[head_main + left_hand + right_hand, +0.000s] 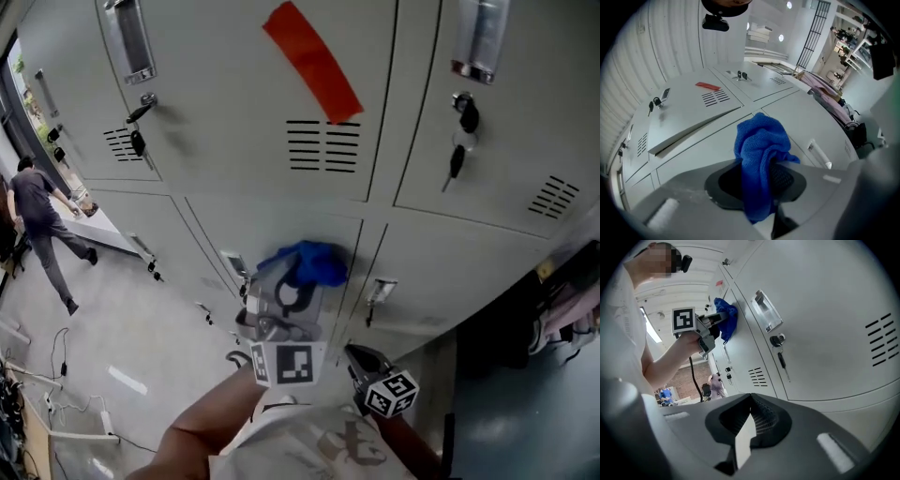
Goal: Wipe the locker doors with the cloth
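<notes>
- I see my left hand-held gripper raised in front of a bank of grey locker doors, with the marker cube facing the head camera.
- In the left gripper view, that hand-held gripper has its jaws pinching the blue cloth. The fabric bunches up above the jaws and a fold hangs down between them.
- In the head view, the cloth sits on the lower row of lockers, at the upright seam between two doors and just below the door with the vent slots.
- From the right gripper view, the cloth looks pressed against the locker face, with the left hand-held gripper and my forearm behind it.
- My right hand-held gripper is lower and to the right of the left one, apart from it and close to the lockers.
- In its own view, the right hand-held gripper has its jaws pressed together with nothing between them. It points along a door with a recessed handle and a key hanging in the lock.
- A strip of red tape lies diagonally on the upper middle door.
- Another key hangs from the lock of the upper right door.
- At the far left, a person in dark clothes walks on the floor beside the lockers.
</notes>
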Tool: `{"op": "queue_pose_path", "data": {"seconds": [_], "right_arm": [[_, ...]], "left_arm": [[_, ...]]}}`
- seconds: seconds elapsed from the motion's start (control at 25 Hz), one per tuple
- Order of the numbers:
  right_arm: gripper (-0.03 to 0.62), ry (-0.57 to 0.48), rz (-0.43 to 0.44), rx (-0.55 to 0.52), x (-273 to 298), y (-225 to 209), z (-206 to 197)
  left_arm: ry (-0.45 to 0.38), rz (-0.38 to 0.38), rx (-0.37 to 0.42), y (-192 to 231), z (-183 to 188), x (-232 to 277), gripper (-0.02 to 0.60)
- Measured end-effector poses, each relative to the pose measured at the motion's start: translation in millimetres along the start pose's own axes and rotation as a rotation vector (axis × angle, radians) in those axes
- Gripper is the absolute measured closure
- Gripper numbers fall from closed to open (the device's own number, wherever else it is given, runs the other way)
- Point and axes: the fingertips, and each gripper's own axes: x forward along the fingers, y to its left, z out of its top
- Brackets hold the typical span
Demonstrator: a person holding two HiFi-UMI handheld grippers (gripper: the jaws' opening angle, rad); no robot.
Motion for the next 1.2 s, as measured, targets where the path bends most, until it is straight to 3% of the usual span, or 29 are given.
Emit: {"op": "queue_pose_path", "data": {"seconds": [0.36,0.48,0.56,0.68,0.76,0.84,1.08,1.2], "right_arm": [[0.586,-0.010,-0.036,0.004,-18.5,-2.2,6.2],[0.586,-0.016,-0.064,-0.008,-21.8,3.9,2.7],[0.586,-0.016,-0.054,-0.018,-14.1,4.6,5.3],[0.586,0.002,0.017,-0.033,-4.6,2.0,7.9],[0.586,0.020,0.022,-0.036,-12.0,1.1,5.4],[0.585,0.028,0.007,-0.040,-15.7,4.3,8.4],[0.585,0.017,-0.010,-0.060,15.3,48.1,10.2],[0.586,0.024,-0.011,-0.052,12.9,37.5,3.1]], "left_arm": [[-0.058,-0.095,0.040,-41.8,33.2,13.2,0.453],[-0.134,-0.127,0.045,-34.0,51.3,10.8,0.453],[-0.192,-0.119,0.097,-18.3,68.3,14.0,0.453],[-0.167,-0.058,0.173,-4.4,82.0,21.1,0.453],[-0.112,-0.029,0.070,-6.6,79.0,24.0,0.453],[-0.113,-0.031,0.001,-7.0,80.7,27.1,0.453],[-0.201,-0.056,0.012,30.7,85.3,1.4,0.453],[-0.241,-0.038,-0.005,24.6,91.6,7.5,0.453]]}}
